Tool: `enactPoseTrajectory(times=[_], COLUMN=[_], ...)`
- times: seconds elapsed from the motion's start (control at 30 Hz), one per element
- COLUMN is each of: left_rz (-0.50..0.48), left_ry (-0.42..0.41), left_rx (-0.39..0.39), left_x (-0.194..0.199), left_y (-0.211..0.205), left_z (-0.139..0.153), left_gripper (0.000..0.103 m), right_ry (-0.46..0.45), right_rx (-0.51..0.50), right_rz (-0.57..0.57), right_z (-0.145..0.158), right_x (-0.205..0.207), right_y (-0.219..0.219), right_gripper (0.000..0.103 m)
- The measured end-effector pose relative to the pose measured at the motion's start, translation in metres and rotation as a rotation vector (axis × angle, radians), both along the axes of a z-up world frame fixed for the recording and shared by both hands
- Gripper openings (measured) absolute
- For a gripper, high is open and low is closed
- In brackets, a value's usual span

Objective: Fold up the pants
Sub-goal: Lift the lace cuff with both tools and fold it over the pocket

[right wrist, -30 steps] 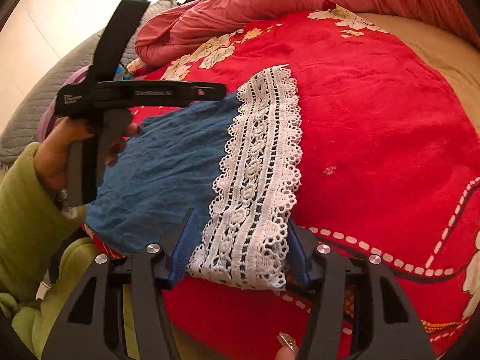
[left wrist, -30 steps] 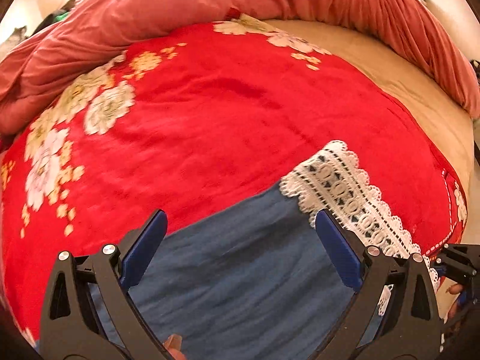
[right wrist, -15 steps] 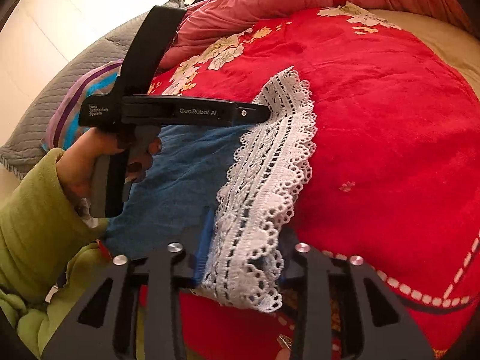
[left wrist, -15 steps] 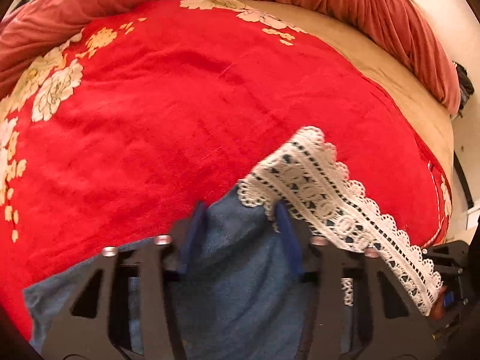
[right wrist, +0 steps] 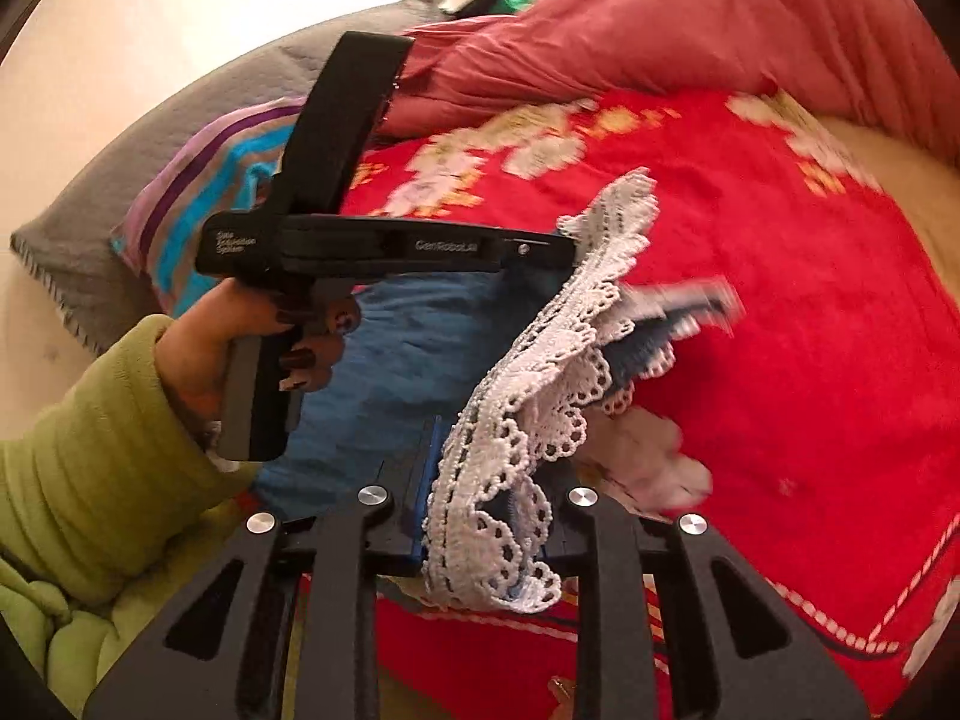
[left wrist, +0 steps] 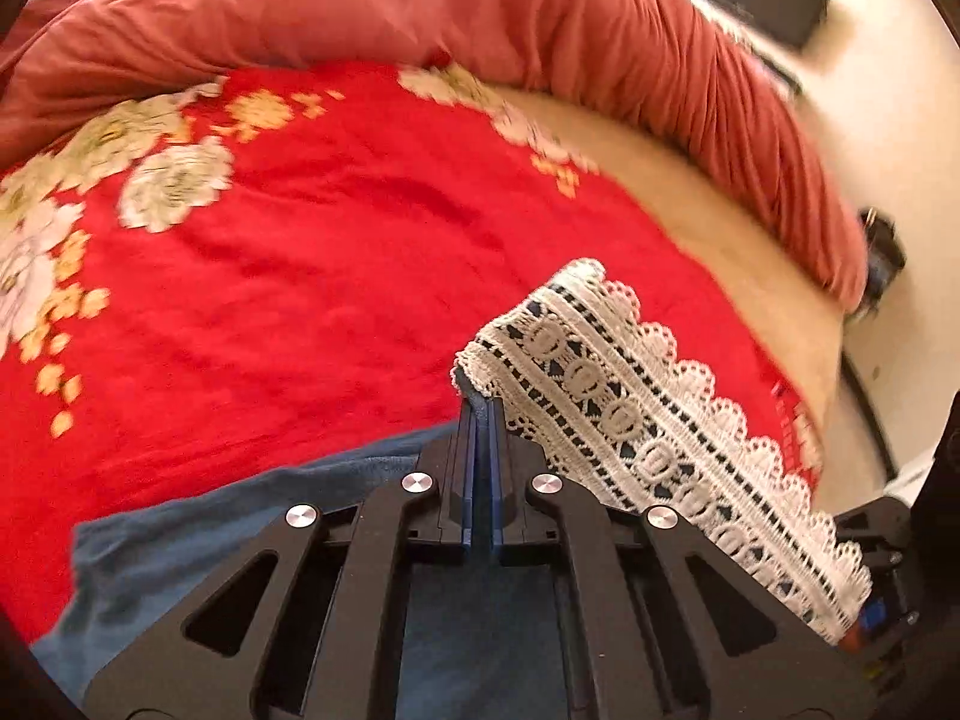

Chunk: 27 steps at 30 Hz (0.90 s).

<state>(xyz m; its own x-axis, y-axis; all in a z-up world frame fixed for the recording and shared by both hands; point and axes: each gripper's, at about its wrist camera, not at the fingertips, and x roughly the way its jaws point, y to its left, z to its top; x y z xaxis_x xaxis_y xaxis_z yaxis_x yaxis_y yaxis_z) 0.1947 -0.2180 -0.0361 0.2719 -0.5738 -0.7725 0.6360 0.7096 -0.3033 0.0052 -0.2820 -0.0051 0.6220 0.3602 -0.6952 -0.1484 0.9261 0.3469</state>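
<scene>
The pants (left wrist: 240,516) are blue denim with a wide white lace hem (left wrist: 630,408). They lie on a red floral bedspread (left wrist: 300,276). My left gripper (left wrist: 479,414) is shut on the blue cloth at the near corner of the lace hem. In the right wrist view, my right gripper (right wrist: 489,480) is shut on the other end of the lace hem (right wrist: 540,396), which is lifted and bunched. The left gripper (right wrist: 540,249) shows there from the side, held by a hand in a green sleeve.
A rolled pink-red quilt (left wrist: 540,18) lies along the far side of the bed. A bare beige mattress strip (left wrist: 720,228) runs on the right. A grey pillow and a striped cushion (right wrist: 198,192) sit at the left in the right wrist view.
Both grippers went from open to shut on the hem end of the pants. The hem has lifted off the bedspread and bunched up between them.
</scene>
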Motion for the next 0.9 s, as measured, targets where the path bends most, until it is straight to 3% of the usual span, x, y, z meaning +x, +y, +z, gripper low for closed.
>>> enactPoseTrajectory(times=[0.17,0.27,0.5,0.6,0.73,0.9], left_rz=[0.07,0.151,0.389,0.461,0.5,0.473], left_ry=[0.014,0.012,0.026,0.04,0.071,0.094], left_rx=[-0.077,-0.075,-0.147,-0.187,-0.202,-0.204], left_x=[-0.003,-0.006,-0.022,-0.038,-0.062,-0.093], left_y=[0.05,0.087,0.192,0.227,0.255,0.257], left_z=[0.01,0.01,0.015,0.016,0.008,0.001], left_gripper=[0.0,0.002,0.024,0.028,0.035,0.038], right_ry=[-0.004,0.014,0.087,0.133,0.126,0.02], right_rx=[-0.06,-0.106,-0.278,-0.312,-0.254,-0.231], right_rz=[0.097,0.159,0.374,0.438,0.48,0.411], right_z=[0.01,0.009,-0.015,-0.031,-0.025,0.014], right_x=[0.019,0.036,0.065,0.066,0.052,0.03], right_y=[0.045,0.074,0.166,0.193,0.196,0.16], right_gripper=[0.022,0.022,0.022,0.028,0.049,0.051])
